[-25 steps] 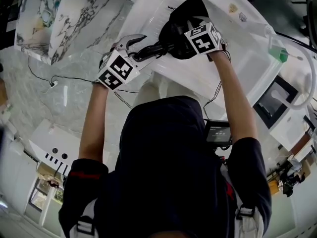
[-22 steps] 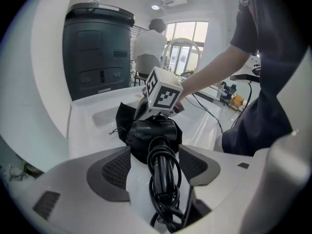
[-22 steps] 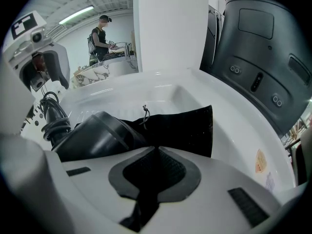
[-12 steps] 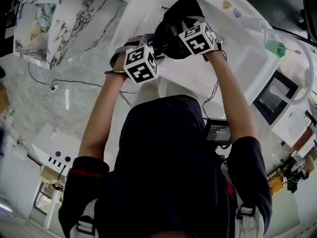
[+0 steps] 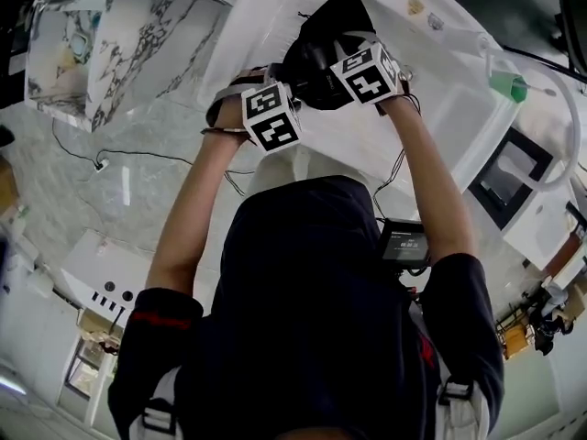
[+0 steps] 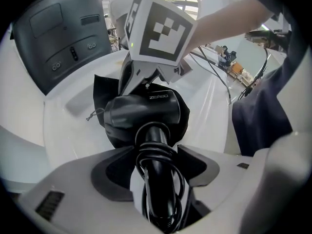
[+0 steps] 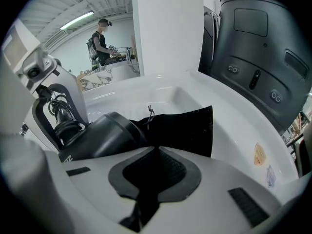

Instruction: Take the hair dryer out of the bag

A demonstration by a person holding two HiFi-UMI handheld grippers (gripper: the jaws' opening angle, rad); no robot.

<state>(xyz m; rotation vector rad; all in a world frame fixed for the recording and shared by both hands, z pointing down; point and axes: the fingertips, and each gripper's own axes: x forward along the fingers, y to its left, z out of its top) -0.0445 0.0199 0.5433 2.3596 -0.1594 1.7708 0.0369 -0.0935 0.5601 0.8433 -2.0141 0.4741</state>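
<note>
Both grippers are over a white basin (image 7: pixel 239 130), pointing steeply down, with a dark grey housing (image 6: pixel 58 33) standing behind it. The black bag (image 7: pixel 187 128) lies in the basin with its mouth toward the person and its drawstring (image 7: pixel 150 112) loose at the rim. The hair dryer (image 6: pixel 144 112) is black, and its head sits in the bag's mouth, partly wrapped by the fabric. Its handle (image 6: pixel 157 189) sticks out toward the left gripper, with the cord (image 6: pixel 146 156) wound round it in several loops. The left gripper (image 6: pixel 155 150) has its jaws apart, one on each side of the wrapped handle. A pale strip shows between the left-hand pad and the cord, so no firm clamp is seen. The right gripper (image 7: pixel 155 152) has its jaws closed, with a fold of the bag's black fabric pinched between the pads just beside the dryer's head. The left gripper view shows the right gripper's marker cube (image 6: pixel 161 28) directly above the dryer. In the head view, the two grippers are close together over the bag.
</note>
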